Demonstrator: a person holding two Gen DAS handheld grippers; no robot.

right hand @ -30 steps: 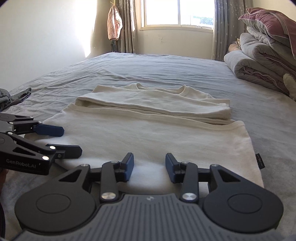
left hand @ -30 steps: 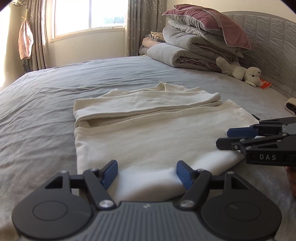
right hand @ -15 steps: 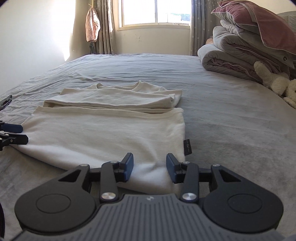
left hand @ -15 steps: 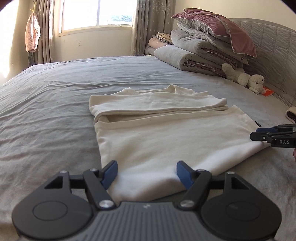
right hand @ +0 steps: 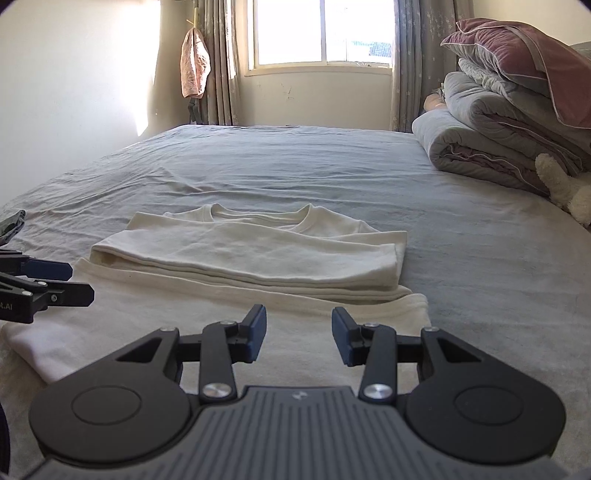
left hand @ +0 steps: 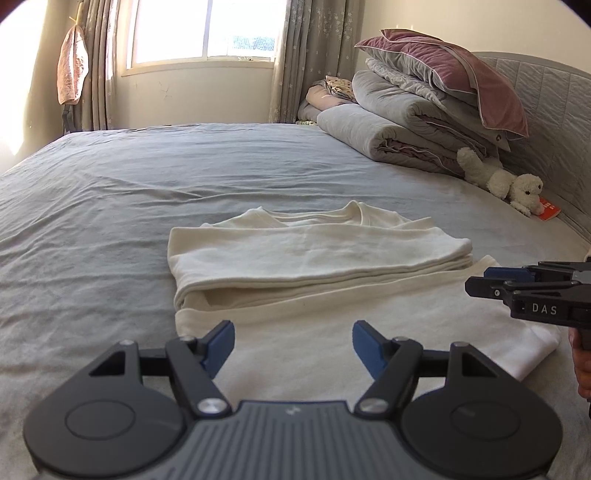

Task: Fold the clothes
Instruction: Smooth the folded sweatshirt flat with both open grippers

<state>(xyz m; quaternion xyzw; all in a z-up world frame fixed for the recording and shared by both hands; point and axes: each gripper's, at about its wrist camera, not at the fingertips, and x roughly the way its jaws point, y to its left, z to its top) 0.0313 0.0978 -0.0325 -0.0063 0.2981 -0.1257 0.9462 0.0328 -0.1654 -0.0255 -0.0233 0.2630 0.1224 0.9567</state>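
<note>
A cream shirt (left hand: 317, 258) lies flat on the grey bed (left hand: 110, 206), its sleeves folded across the chest and its hem end nearest me. It also shows in the right wrist view (right hand: 251, 258). My left gripper (left hand: 293, 341) is open and empty, just above the hem near its left corner. My right gripper (right hand: 298, 334) is open and empty above the hem near its right corner. The right gripper shows side-on in the left wrist view (left hand: 491, 282), and the left gripper in the right wrist view (right hand: 74, 282).
Folded quilts and a pink pillow (left hand: 424, 110) are stacked by the headboard at the far right. A white plush toy (left hand: 502, 181) lies next to them. A window (left hand: 207, 33) with curtains is behind. A dark garment (right hand: 11, 225) lies at the bed's left edge.
Both grippers have moved forward over the shirt's hem and come closer together. Both stay open and empty. The shirt has not moved.
</note>
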